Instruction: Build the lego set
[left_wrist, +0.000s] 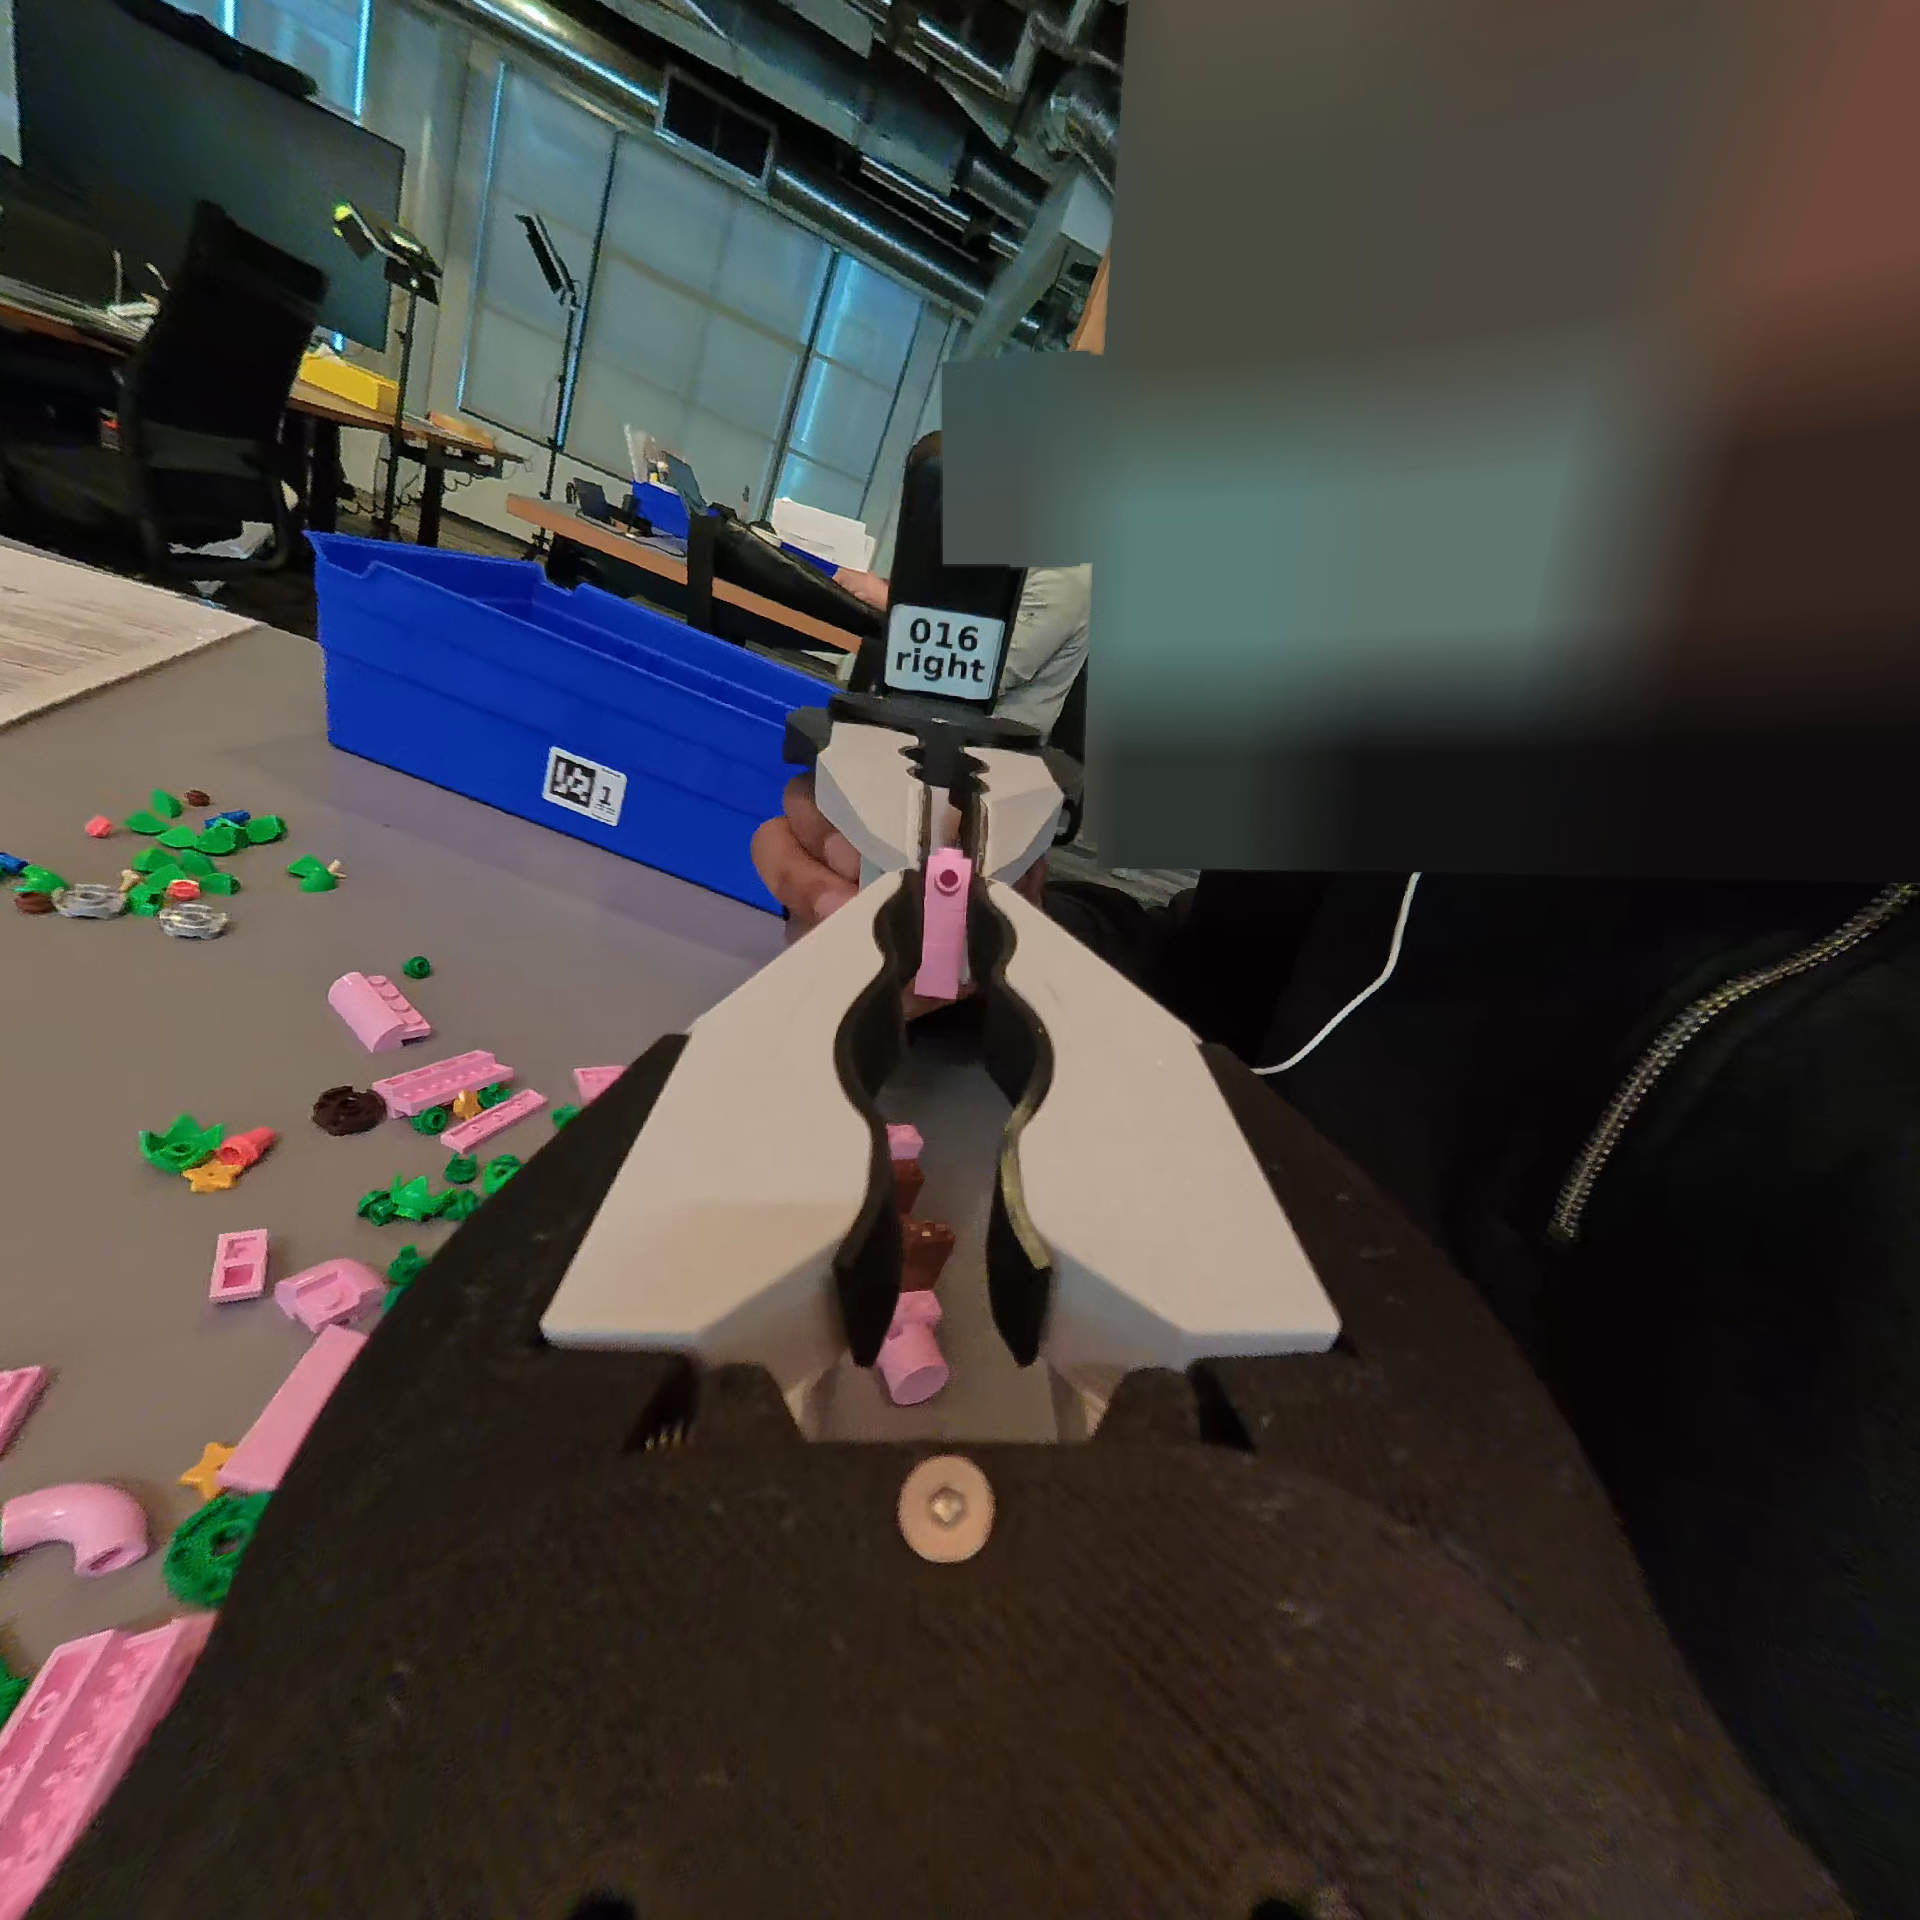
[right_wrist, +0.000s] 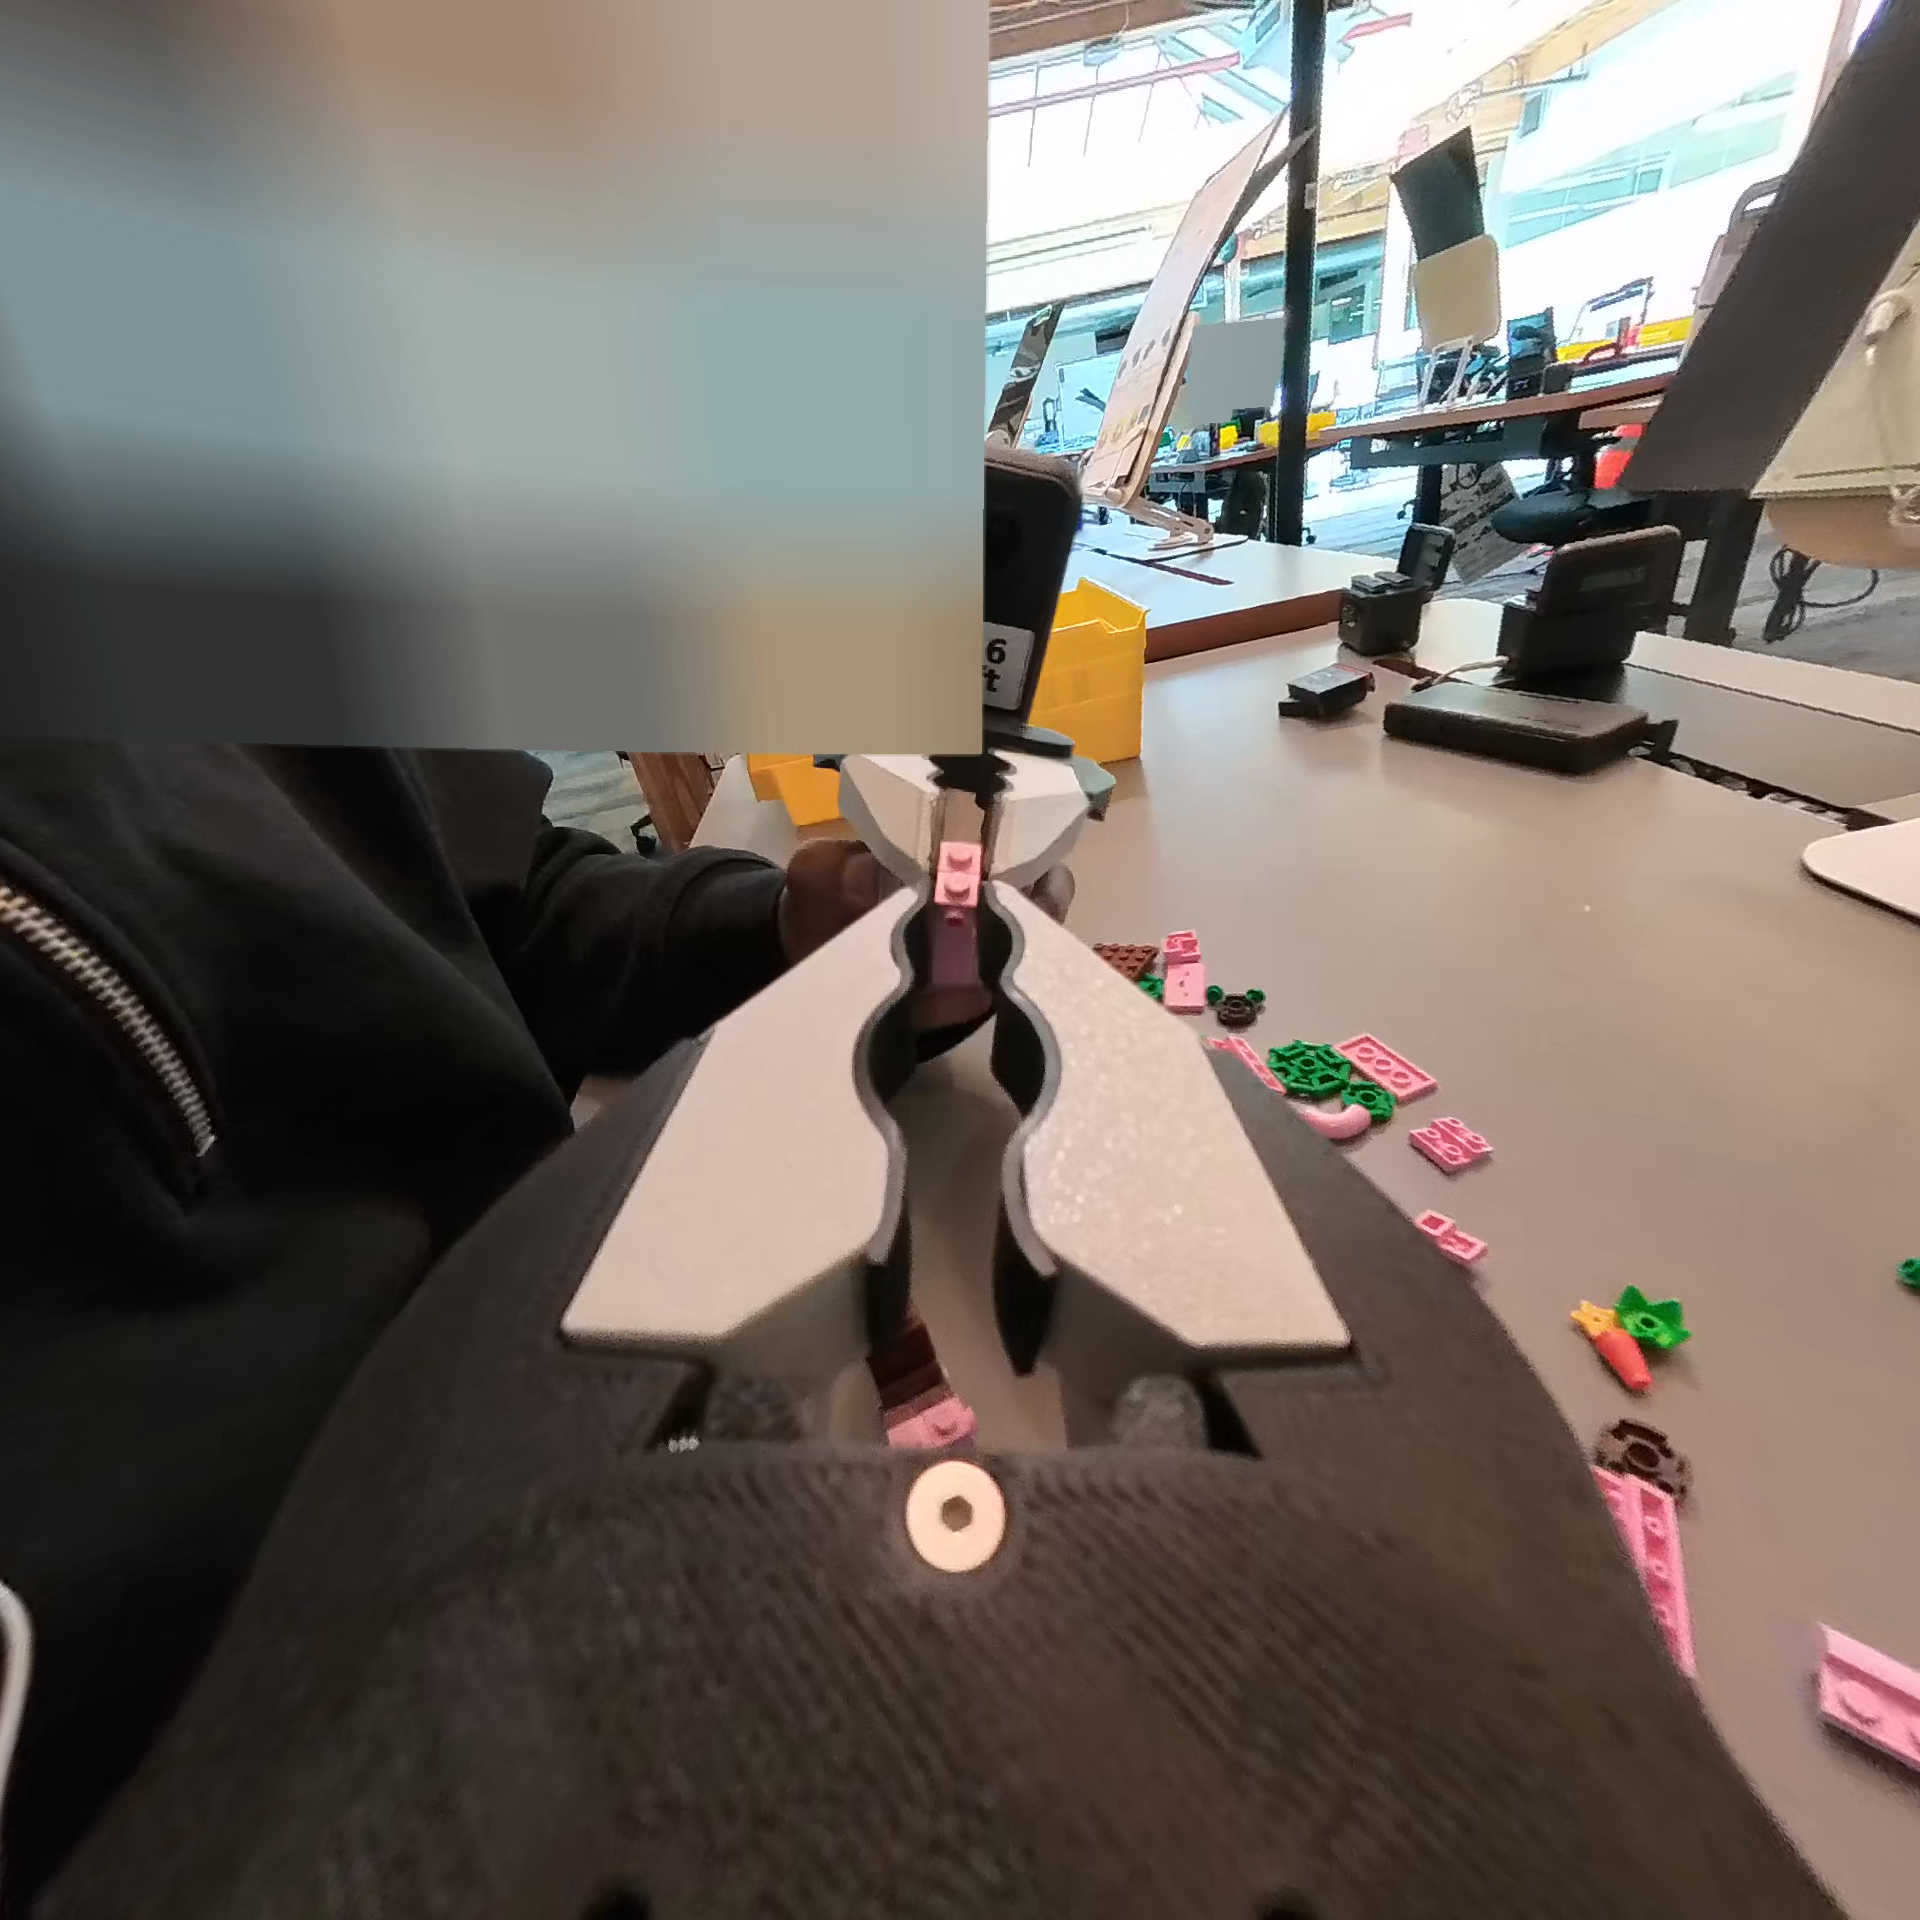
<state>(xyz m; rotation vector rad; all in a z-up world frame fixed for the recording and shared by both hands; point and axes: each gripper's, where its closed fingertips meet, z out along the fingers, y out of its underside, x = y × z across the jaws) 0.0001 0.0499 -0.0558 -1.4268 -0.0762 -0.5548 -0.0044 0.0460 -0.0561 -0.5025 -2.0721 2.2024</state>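
grey table (left_wrist: 260, 1039) is seen under both views, with a person in a black zip jacket (right_wrist: 260, 987) seated behind it. a blue bin (left_wrist: 540, 686) is set on the table's far side in the left wrist view; yellow bins (right_wrist: 1091, 675) are seen beyond in the right wrist view. loose lego pieces (left_wrist: 436, 1091), pink, green and brown, are scattered on the table well below the grippers. left gripper (left_wrist: 940, 935) and right gripper (right_wrist: 956, 935) are held tip to tip above the table, facing each other. left gripper jaws are closed on a pink lego piece (left_wrist: 943, 925), gripped at the tips and stood roughly upright. right gripper jaws are closed on a second pink piece (right_wrist: 958, 873), small and studded. the two pieces are touching; whether they are fully seated cannot be told. a small pink and brown stack (left_wrist: 914, 1299) is seen through the gap low between the left fingers
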